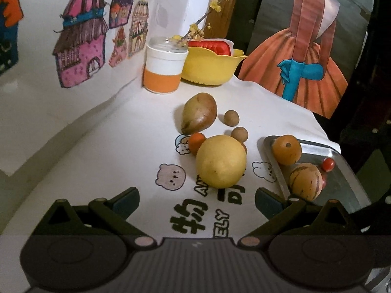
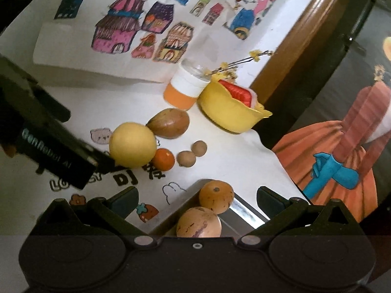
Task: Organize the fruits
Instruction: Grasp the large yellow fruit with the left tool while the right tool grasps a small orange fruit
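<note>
Left wrist view: the left tool (image 1: 196,201) gapes wide, holding nothing, just before the yellow pomelo (image 1: 221,161). Beyond the pomelo, the brown mango (image 1: 199,116) lies lengthwise, its tip toward the tool.

Right wrist view: the right tool (image 2: 196,201) spreads empty over the metal tray (image 2: 240,206); the mango (image 2: 169,123) lies sideways behind the pomelo (image 2: 132,144).

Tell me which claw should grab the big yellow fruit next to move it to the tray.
Left. The left claw is open and the big yellow fruit lies straight ahead between its fingers. The right claw hovers open over the metal tray, farther from that fruit.
</note>
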A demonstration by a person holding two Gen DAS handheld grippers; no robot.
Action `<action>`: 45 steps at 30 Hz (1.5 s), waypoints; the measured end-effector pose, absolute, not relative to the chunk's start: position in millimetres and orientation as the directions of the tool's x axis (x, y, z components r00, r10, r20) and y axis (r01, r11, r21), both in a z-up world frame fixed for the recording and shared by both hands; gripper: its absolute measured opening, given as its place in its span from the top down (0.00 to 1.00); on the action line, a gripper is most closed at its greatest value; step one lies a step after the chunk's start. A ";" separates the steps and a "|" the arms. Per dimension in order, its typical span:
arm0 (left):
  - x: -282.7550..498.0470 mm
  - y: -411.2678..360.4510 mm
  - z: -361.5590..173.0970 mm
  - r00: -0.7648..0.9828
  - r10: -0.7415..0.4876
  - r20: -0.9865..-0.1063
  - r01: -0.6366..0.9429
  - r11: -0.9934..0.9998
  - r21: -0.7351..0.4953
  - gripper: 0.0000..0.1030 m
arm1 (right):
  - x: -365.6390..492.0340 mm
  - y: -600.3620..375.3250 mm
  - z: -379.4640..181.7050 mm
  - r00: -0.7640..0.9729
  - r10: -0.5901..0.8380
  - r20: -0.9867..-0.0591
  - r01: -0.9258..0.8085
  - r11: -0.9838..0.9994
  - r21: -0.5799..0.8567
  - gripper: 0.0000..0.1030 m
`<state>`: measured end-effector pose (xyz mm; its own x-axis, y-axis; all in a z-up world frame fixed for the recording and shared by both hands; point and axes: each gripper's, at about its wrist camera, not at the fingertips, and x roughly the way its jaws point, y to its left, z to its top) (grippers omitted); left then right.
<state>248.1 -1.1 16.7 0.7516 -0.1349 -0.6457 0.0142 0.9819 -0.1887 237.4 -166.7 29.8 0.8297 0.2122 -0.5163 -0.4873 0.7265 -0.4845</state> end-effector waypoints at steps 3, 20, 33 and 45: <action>253.2 -2.3 16.0 0.749 -0.136 -0.648 0.010 0.981 -0.194 0.01 | 240.3 -168.2 27.0 0.821 0.229 -0.524 -0.503 0.723 -0.473 0.01; 278.4 -21.7 17.6 0.781 -0.182 -0.597 0.062 0.974 -0.216 0.14 | 267.9 -157.8 20.7 0.809 0.289 -0.512 -0.547 0.688 -0.476 0.18; 290.4 -15.4 10.9 0.754 -0.201 -0.625 0.059 0.969 -0.241 0.40 | 271.8 -153.2 14.9 0.798 0.295 -0.525 -0.562 0.678 -0.473 0.32; 277.1 -3.2 12.5 0.756 -0.183 -0.629 0.036 0.970 -0.240 0.45 | 277.4 -144.4 13.0 0.779 0.316 -0.542 -0.590 0.663 -0.461 0.44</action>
<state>277.1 -3.2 12.5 0.7557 -0.1835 -0.6287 0.0362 0.9702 -0.2396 277.4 -144.4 13.0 0.7789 0.3159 -0.5417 -0.5897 0.6629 -0.4613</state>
